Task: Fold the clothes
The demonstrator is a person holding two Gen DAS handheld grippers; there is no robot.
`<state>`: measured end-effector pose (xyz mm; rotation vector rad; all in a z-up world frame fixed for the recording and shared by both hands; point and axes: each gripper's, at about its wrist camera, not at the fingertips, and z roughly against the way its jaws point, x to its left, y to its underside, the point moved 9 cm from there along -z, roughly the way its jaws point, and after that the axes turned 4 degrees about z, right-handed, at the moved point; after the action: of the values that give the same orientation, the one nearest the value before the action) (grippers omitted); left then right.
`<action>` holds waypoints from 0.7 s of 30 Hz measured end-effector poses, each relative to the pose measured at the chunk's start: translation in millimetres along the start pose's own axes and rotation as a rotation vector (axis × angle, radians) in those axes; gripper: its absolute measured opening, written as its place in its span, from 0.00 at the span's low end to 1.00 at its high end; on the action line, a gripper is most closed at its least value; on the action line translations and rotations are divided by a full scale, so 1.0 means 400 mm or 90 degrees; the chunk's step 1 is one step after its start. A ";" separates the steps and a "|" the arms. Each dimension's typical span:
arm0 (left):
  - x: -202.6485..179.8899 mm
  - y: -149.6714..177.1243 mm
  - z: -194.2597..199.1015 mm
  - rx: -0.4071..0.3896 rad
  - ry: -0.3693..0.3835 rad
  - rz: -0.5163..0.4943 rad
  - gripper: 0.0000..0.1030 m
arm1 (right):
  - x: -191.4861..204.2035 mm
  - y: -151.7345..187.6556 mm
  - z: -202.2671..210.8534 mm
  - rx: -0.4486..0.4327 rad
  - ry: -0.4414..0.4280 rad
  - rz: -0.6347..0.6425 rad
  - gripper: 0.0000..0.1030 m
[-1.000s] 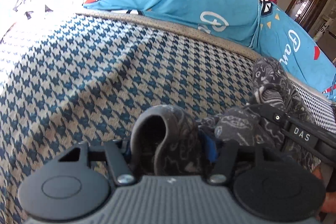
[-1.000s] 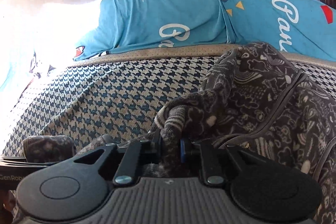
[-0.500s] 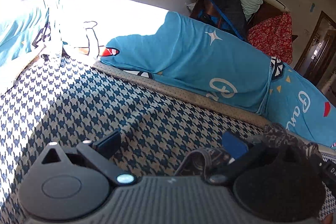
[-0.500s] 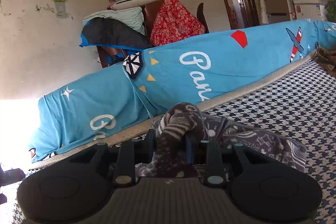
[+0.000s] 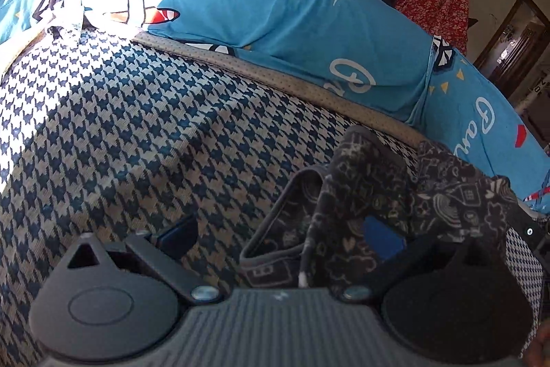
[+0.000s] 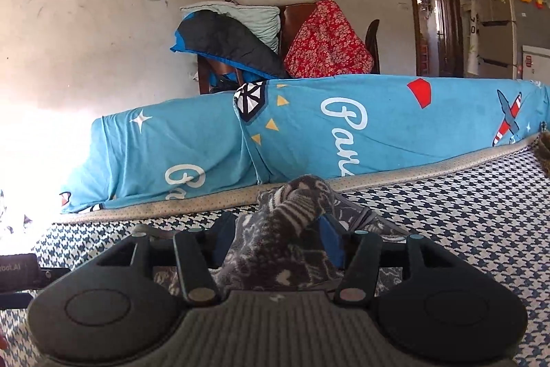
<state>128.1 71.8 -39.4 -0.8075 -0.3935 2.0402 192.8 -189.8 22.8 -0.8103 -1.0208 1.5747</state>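
Note:
A dark grey garment (image 5: 347,195) with a pale doodle print lies bunched on the houndstooth bed cover (image 5: 137,133). My left gripper (image 5: 280,234) is wide open; the garment's folded edge lies loose between its fingers, nearer the right one, and neither pad presses it. In the right wrist view a ridge of the same garment (image 6: 292,212) stands between the fingers of my right gripper (image 6: 276,239). Those jaws are opening, and the fabric sits slack between the pads. Part of the left gripper's body (image 6: 17,267) shows at the left edge there.
A long blue printed bolster (image 6: 343,126) runs along the far side of the bed. Behind it a chair is piled with a red floral cloth (image 6: 326,47), a dark jacket and pillows. A doorway and a fridge are at the far right. Sun glare washes out the left.
Both grippers let go of the garment: the left went from shut on a fold to wide open, the right widened around its bunch. The right gripper rose and tipped up, bringing the room into view.

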 end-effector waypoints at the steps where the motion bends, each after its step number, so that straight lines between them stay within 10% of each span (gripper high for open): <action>1: -0.003 0.016 -0.003 0.016 0.007 -0.004 1.00 | 0.000 0.003 0.001 0.002 -0.003 0.012 0.54; 21: 0.007 0.148 -0.055 0.142 0.080 0.039 1.00 | -0.036 0.112 0.070 0.122 -0.185 0.000 0.58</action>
<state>104.9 40.4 -89.1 -0.8128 -0.0693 2.0339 153.4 -214.0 -6.8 -0.4594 -1.0530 1.7937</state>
